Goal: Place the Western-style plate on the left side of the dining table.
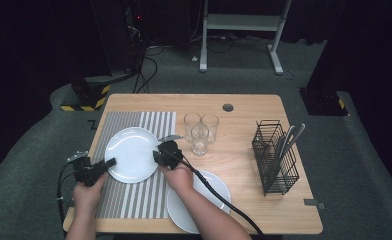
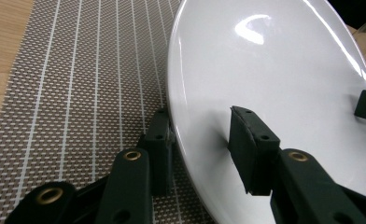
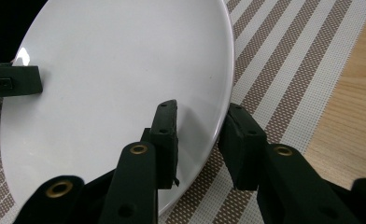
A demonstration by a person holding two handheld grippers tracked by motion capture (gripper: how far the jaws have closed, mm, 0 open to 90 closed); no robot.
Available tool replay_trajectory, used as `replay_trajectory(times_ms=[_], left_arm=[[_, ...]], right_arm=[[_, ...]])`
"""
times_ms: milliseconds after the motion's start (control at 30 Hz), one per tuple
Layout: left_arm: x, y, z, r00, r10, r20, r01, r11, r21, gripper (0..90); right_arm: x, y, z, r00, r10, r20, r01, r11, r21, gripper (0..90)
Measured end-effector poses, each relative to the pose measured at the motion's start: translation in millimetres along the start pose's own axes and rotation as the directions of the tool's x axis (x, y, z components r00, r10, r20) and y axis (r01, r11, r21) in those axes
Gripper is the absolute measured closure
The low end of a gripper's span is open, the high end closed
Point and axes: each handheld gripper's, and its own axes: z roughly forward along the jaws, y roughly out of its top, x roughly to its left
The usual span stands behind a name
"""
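Two grippers straddle opposite rims of one white plate (image 1: 131, 154) lying on a striped placemat (image 1: 149, 197). Nearest, the left gripper (image 1: 109, 163) has its jaws parted either side of the left rim. The right gripper (image 1: 156, 155) straddles the right rim likewise, pads not clearly pressing. Farther off stand three glasses (image 1: 200, 131) and a wire basket (image 1: 275, 157).

left gripper (image 1: 109, 162): jaws parted | right gripper (image 1: 155, 156): jaws parted, hand behind
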Motion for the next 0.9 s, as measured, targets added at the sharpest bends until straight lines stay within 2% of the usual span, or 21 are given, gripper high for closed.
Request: replay_trajectory(times_ms=[300,900], left_arm=[[-0.6,0.0,0.7,0.9997,0.002,-0.024,-0.001,1.0000,0.008,62.1],[-1.2,-0.7,-0.1,0.9995,0.000,-0.032,0.000,1.0000,0.003,63.1]], right_arm=[[0.8,4.8,2.0,0.9994,-0.022,0.026,0.022,1.000,0.021,66.8],[-0.2,7.4,9.8,0.9981,-0.040,0.048,0.037,0.998,0.055,64.4]])
